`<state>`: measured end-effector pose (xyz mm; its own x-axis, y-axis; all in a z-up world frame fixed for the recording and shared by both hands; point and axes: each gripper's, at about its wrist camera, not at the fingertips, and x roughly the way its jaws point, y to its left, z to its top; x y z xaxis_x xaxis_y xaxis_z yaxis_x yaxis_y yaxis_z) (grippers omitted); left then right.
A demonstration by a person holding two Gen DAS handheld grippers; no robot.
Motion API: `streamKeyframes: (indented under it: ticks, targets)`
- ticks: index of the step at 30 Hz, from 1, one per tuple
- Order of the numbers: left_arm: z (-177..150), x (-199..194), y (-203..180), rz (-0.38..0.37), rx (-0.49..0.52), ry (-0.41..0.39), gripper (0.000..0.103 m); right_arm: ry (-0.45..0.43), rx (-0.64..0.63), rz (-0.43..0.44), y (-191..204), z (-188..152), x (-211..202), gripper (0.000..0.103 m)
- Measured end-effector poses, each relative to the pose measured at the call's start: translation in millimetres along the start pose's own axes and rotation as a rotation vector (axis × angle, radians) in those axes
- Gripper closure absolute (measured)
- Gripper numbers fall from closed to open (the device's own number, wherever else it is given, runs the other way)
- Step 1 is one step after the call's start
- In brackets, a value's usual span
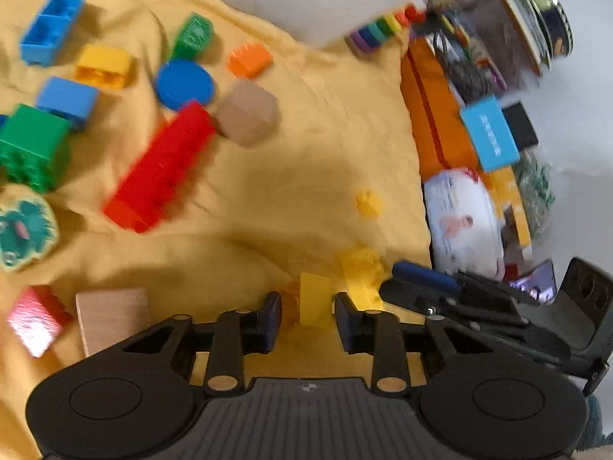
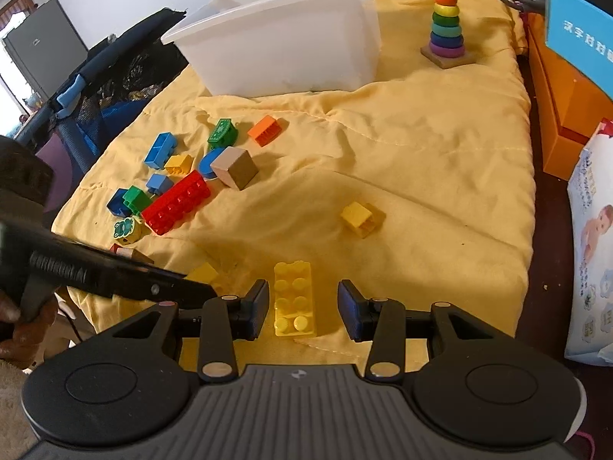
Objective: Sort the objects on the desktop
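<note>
My left gripper [image 1: 308, 316] has its pads against both sides of a small yellow brick [image 1: 315, 302] low on the yellow cloth [image 1: 306, 145]; the fit looks tight. In the right wrist view that brick [image 2: 205, 272] sits at the left gripper's tip. My right gripper [image 2: 302, 306] stands open around a long yellow studded brick [image 2: 294, 299], with a gap on the right side. Another small yellow brick [image 2: 360, 217] lies alone mid-cloth. A pile of bricks with a long red one [image 2: 178, 201] and a wooden cube [image 2: 235, 168] lies to the left.
A white bin [image 2: 276, 46] stands at the back of the cloth, with a rainbow ring stacker [image 2: 444, 19] to its right. An orange box [image 2: 563, 115] and a wipes pack [image 2: 590, 237] border the cloth's right edge. A person's hand [image 2: 15, 329] is at the far left.
</note>
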<state>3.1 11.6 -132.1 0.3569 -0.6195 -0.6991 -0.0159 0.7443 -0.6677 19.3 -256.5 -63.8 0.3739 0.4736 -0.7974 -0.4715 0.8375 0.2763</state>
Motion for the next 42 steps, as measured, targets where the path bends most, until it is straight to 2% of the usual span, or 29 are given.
streamKeyframes:
  ticks: [1, 2, 3, 5, 6, 9, 12, 17, 19, 20, 22, 26, 29, 33, 36, 39, 42]
  targets:
    - [-1, -5, -5, 0.045, 0.040, -0.024, 0.069, -0.001, -0.008, 0.003, 2, 0, 0, 0.058]
    - [-3, -8, -13, 0.099, 0.099, -0.043, 0.065, -0.001, -0.015, 0.004, 3, 0, 0, 0.058]
    - [-6, -12, -24, 0.168, 0.190, -0.064, 0.053, 0.001, -0.019, 0.003, 4, 1, 1, 0.058]
    - [-11, -14, -39, 0.260, 0.315, -0.080, 0.046, 0.006, -0.020, 0.007, 5, 0, 3, 0.058]
    - [-15, -15, -46, 0.294, 0.362, -0.081, 0.046, 0.010, -0.021, 0.008, 5, 1, 4, 0.058]
    - [-20, -21, -62, 0.303, 0.447, -0.099, 0.045, 0.014, -0.031, 0.007, 8, 1, 4, 0.058]
    - [-27, -16, -81, 0.350, 0.575, -0.104, 0.042, 0.018, -0.045, -0.004, 11, 1, 6, 0.058]
    - [-36, 14, -91, 0.422, 0.694, -0.003, 0.042, 0.059, -0.102, -0.053, 17, -6, 17, 0.059]
    - [-38, 21, -84, 0.435, 0.688, 0.032, 0.056, 0.074, -0.133, -0.064, 19, -11, 21, 0.059]
    - [-37, 16, -81, 0.429, 0.680, 0.016, 0.066, 0.080, -0.148, -0.069, 20, -14, 24, 0.059]
    - [-31, 4, -80, 0.393, 0.655, -0.017, 0.066, 0.069, -0.208, -0.096, 26, -16, 23, 0.076]
    - [-5, -20, -94, 0.377, 0.652, -0.108, 0.066, 0.011, -0.242, -0.093, 33, -1, 12, 0.076]
    - [31, -36, -110, 0.376, 0.658, -0.197, 0.066, -0.064, -0.271, -0.092, 37, 32, 4, 0.076]
    - [86, -69, -138, 0.447, 0.678, -0.400, 0.066, -0.212, -0.291, -0.120, 43, 100, -9, 0.076]
    - [127, -82, -149, 0.483, 0.658, -0.513, 0.066, -0.310, -0.290, -0.142, 47, 151, -17, 0.076]
    - [170, -72, -143, 0.525, 0.619, -0.523, 0.066, -0.353, -0.291, -0.182, 49, 193, -5, 0.076]
    - [207, -50, -124, 0.613, 0.576, -0.498, 0.066, -0.312, -0.224, -0.182, 40, 223, 26, 0.076]
